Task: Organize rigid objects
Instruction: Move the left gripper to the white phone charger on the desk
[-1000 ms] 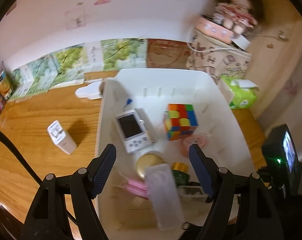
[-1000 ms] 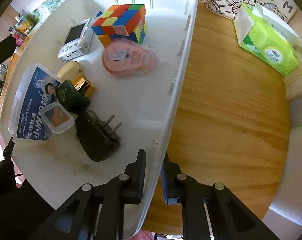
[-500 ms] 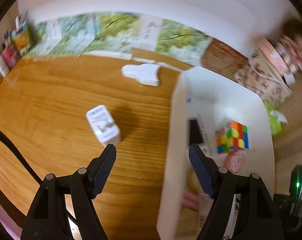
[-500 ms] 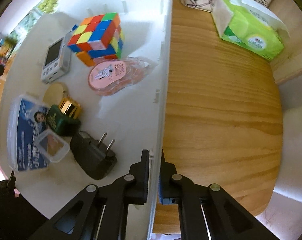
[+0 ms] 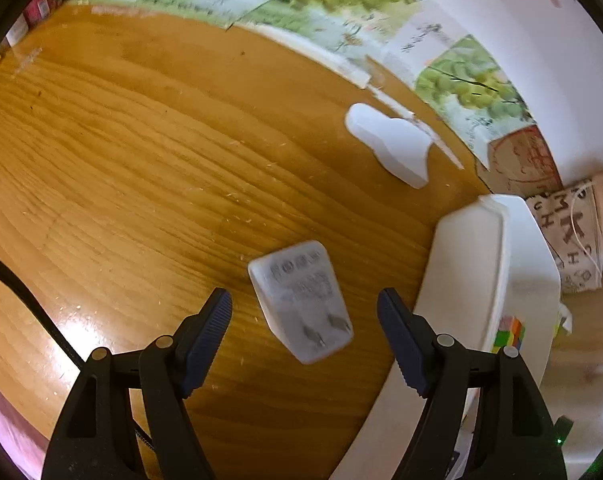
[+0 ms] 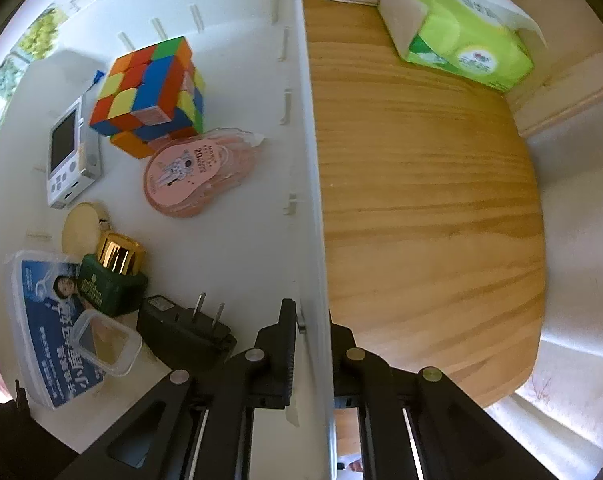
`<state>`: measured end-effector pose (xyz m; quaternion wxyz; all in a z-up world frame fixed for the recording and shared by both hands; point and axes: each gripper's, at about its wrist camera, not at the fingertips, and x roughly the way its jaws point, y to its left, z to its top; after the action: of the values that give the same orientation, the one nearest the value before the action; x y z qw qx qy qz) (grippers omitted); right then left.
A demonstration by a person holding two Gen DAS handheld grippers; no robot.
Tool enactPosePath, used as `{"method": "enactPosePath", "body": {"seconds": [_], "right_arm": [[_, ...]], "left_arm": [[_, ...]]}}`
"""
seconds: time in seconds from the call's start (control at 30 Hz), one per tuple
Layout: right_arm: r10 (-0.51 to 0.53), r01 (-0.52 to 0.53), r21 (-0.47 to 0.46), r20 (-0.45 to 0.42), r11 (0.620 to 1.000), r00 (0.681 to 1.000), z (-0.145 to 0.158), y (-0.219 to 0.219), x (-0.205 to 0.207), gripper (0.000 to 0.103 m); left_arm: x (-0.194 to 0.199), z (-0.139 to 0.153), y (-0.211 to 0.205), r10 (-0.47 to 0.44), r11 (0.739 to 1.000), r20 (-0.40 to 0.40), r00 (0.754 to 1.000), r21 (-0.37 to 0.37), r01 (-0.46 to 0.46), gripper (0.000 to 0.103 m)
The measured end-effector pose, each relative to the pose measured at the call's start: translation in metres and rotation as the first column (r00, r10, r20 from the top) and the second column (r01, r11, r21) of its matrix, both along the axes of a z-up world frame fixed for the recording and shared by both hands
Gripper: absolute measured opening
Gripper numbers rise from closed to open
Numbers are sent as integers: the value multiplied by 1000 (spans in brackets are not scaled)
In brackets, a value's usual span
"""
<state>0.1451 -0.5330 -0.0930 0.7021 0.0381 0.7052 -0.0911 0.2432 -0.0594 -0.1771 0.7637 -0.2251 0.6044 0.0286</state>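
My left gripper is open, its jaws on either side of a white plug adapter that lies on the wooden table. The white bin stands to its right. My right gripper is shut on the bin's right wall. Inside the bin lie a colour cube, a small white game console, a pink packet, a green bottle with a gold cap, a black charger and a clear floss box.
A second white flat object lies on the table beyond the adapter. Grape-print boxes line the wall. A green tissue pack sits on the round table right of the bin. A patterned bag stands behind the bin.
My left gripper has swung left from over the bin and moved down around the white adapter. My right gripper has closed tighter on the bin wall.
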Motion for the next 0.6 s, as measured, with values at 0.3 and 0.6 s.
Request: {"method": "enactPosePath", "body": {"seconds": [0.3, 0.6], "right_arm": [[-68, 68, -39, -12, 997, 998, -5, 0, 18, 13], [-100, 99, -61, -13, 993, 995, -11, 0, 20, 15]], "left_arm": [[19, -16, 6, -9, 999, -45, 999, -33, 8, 78], [27, -20, 12, -27, 998, -54, 998, -51, 24, 53]]}}
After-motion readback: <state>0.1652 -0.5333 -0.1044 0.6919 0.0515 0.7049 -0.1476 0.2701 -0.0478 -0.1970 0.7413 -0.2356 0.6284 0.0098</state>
